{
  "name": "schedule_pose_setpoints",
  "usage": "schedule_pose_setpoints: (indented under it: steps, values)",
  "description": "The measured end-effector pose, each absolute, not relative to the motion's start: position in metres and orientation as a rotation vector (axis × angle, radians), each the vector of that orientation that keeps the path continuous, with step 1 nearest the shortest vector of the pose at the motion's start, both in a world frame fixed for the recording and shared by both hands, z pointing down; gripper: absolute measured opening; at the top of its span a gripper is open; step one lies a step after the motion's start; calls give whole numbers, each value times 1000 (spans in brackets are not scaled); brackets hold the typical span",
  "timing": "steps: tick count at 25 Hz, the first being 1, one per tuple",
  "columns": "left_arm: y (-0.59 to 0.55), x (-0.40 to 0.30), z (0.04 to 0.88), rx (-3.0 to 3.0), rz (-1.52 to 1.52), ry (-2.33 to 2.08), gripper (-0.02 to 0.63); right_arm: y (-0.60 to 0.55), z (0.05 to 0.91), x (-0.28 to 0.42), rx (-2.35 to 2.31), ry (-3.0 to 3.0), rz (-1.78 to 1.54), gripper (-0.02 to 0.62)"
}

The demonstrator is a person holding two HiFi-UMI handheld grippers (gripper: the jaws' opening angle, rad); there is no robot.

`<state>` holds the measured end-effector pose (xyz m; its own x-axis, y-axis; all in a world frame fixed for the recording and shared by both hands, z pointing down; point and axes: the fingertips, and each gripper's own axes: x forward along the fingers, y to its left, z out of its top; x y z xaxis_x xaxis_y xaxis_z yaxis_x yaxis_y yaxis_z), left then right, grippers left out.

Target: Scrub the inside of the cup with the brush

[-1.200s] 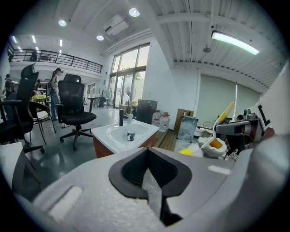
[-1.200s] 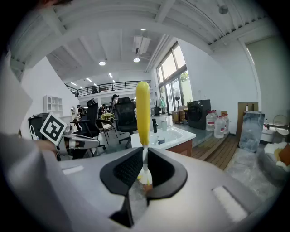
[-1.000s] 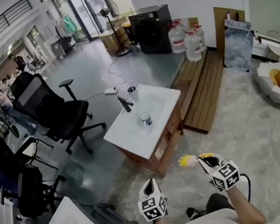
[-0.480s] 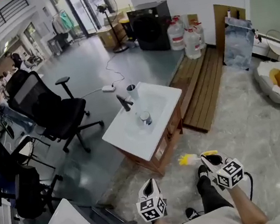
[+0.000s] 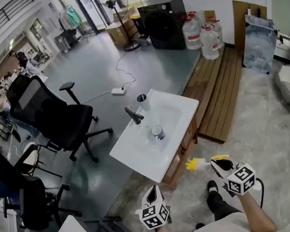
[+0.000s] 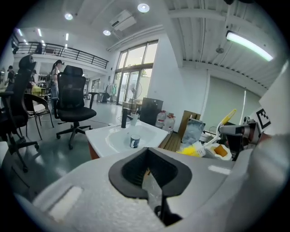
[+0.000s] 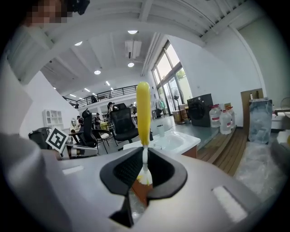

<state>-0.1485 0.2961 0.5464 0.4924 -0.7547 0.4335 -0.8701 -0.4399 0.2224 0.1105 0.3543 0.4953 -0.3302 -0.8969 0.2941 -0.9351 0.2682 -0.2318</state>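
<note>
The left claw [image 5: 153, 194] is shut tight, with nothing in it. The hand holds it low by the person's body, pointing forward and a little down. The right claw [image 5: 217, 164] is pinched on the brush [image 5: 199, 163]. Its fluffy yellow end sticks out to the left of that claw. The right arm [image 5: 254, 214] reaches forward, with the claw tipped a little down. The cup [image 5: 158, 132] stands in the white sink [image 5: 134, 151], out in front of both claws and well apart from them. The tap [image 5: 133, 114] is behind the cup.
</note>
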Motion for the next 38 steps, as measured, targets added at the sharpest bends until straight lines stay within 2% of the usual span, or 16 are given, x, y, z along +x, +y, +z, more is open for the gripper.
schedule_pose_setpoints:
  steps: [10, 16, 25, 38]
  values:
    - [185, -84, 539, 2273, 382, -1426, 6, 240, 503, 161, 1511, -2524, 553, 35]
    - [155, -75, 556, 2179, 356, -1519, 6, 203, 514, 185, 1370, -2557, 528, 35]
    - [117, -87, 580, 2206, 501, -1544, 6, 160, 508, 218, 1319, -2542, 459, 35]
    - [11, -60, 672, 2262, 829, -1239, 6, 49, 502, 179, 1194, -2509, 374, 35]
